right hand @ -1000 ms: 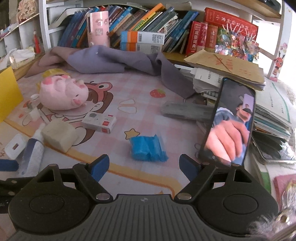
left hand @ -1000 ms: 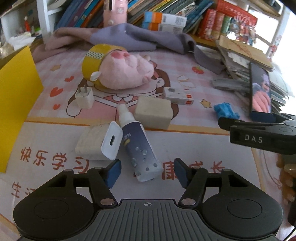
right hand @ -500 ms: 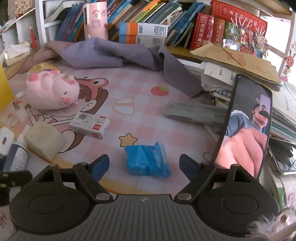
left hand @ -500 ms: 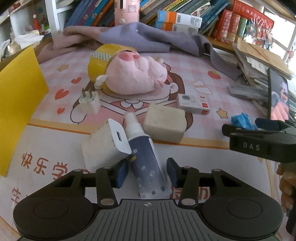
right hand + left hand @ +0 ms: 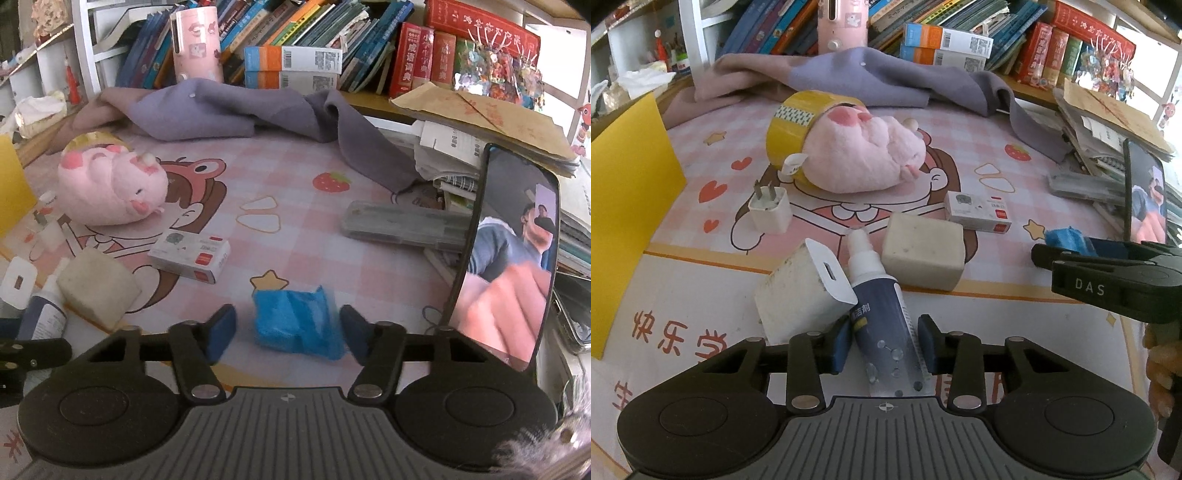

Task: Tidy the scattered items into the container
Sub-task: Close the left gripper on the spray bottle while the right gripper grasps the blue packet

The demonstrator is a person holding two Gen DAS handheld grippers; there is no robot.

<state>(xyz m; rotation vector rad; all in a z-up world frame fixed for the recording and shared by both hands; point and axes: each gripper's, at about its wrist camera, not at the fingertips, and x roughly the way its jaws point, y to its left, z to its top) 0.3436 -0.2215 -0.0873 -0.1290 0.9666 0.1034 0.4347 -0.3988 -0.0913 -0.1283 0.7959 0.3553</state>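
Your left gripper (image 5: 882, 341) clamps the dark-blue plastic spray bottle (image 5: 882, 325), lying just in front of the cream sponge block (image 5: 923, 254). Your right gripper (image 5: 290, 328) straddles the crumpled blue plastic packet (image 5: 297, 321), jaws wide, right of that block.

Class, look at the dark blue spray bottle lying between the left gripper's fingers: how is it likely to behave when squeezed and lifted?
The spray bottle is round and lies on its side, so it may roll if nudged. Its glossy label looks smooth, so it could slip between the fingers. The charger leans against it and may topple when it lifts.
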